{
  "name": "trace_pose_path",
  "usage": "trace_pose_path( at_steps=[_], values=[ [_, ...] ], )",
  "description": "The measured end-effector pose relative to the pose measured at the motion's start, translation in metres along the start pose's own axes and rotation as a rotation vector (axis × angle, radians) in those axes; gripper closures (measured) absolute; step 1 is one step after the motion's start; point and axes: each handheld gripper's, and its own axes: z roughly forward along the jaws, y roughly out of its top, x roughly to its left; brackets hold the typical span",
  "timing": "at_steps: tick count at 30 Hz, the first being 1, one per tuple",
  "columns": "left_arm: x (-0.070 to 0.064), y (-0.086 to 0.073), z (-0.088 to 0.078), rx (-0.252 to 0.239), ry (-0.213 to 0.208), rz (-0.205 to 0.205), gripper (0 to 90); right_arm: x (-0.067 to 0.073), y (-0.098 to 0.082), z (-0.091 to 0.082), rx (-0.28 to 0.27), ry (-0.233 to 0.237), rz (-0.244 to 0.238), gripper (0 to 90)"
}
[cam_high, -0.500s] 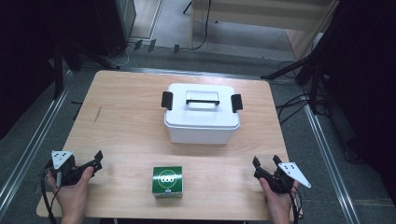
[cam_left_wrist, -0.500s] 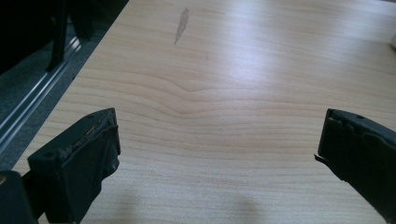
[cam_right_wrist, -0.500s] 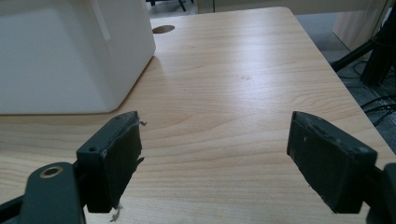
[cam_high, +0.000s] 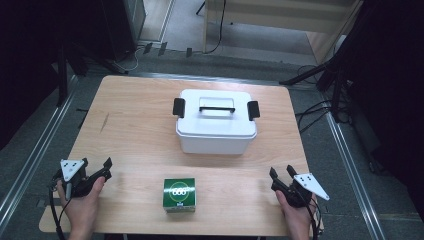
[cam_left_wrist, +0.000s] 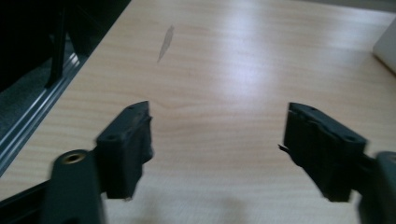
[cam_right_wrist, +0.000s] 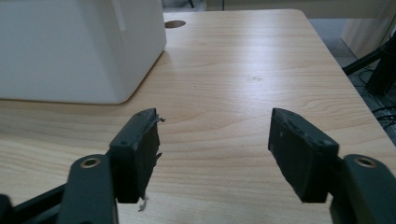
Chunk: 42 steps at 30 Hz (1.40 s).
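Two grippers sit low at the near edge of the wooden table (cam_high: 140, 130), one at each corner, each in a hand. Nearest to both is the small green box (cam_high: 179, 194), lying between them by the near edge, well apart from either.

Green box — cube-like, dark green, with a white ring on top and white figures inside it that are too small to read surely. A pale strip runs along the bottom of its near face. It stands square to the table edge, closed, nothing touching it.

Left gripper (cam_high: 97, 169) — jaws parted, nothing between them. In the left gripper view (cam_left_wrist: 217, 135) bare wood shows in the gap, with a dark sliver-shaped mark farther off on the tabletop. A grey three-cornered plate rides on top, and a cable trails off near the wrist.

Right gripper (cam_high: 281, 172) — jaws likewise apart and empty. The right gripper view (cam_right_wrist: 215, 135) looks across bare wood, with the white bin's corner to the upper left and a round hole in the tabletop beyond it.

White storage bin (cam_high: 216, 127) — the one container here, sitting at mid-table beyond the green box, clear of it. Rounded corners, lid on, with a black latch at each end and a black handle lying flat in a recess on top. What it holds cannot be told, as the lid covers it.
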Motion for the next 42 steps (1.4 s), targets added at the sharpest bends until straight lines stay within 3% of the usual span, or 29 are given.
trace_pose_path(
  at_steps=[1,2,3,7,12,16,22,24,25,29,32,37,42],
  values=[
    [-0.004,0.006,0.002,-0.019,0.005,-0.034,33.8,-0.001,0.001,0.000,0.008,0.035,0.008,43.6],
    [-0.004,0.006,0.002,-0.019,0.005,-0.034,41.1,-0.001,0.001,0.000,0.008,0.035,0.008,43.6],
    [-0.008,0.009,0.005,-0.010,-0.006,-0.033,41.1,-0.001,0.001,0.000,0.011,0.036,0.008,45.6],
    [-0.022,0.013,0.016,0.025,-0.087,0.005,51.3,-0.002,0.005,-0.001,0.021,0.035,0.038,51.2],
    [-0.048,0.017,0.022,0.027,-0.140,0.079,64.0,0.006,0.012,0.003,0.040,0.043,0.003,63.1],
    [-0.065,0.022,0.026,0.015,-0.195,0.081,70.6,0.014,0.020,0.013,0.053,0.070,0.038,71.3],
    [-0.089,0.028,0.033,0.021,-0.271,0.128,82.5,0.035,0.034,0.032,0.061,0.122,-0.043,80.6],
    [-0.101,0.031,0.040,0.042,-0.300,0.144,85.0,0.039,0.040,0.040,0.068,0.115,-0.066,82.4],
    [-0.101,0.031,0.040,0.042,-0.300,0.144,87.6,0.039,0.040,0.040,0.068,0.115,-0.066,82.4],
    [-0.119,0.034,0.050,0.066,-0.345,0.184,90.0,0.040,0.052,0.057,0.073,0.099,-0.053,90.0],
    [-0.125,0.037,0.055,0.074,-0.370,0.186,90.0,0.037,0.059,0.067,0.083,0.108,-0.034,90.0],
    [-0.137,0.043,0.071,0.133,-0.393,0.215,90.0,0.034,0.068,0.083,0.130,0.108,-0.022,90.0],
    [-0.146,0.053,0.088,0.188,-0.433,0.205,90.0,0.038,0.078,0.095,0.138,0.139,-0.020,90.0]
  ],
)
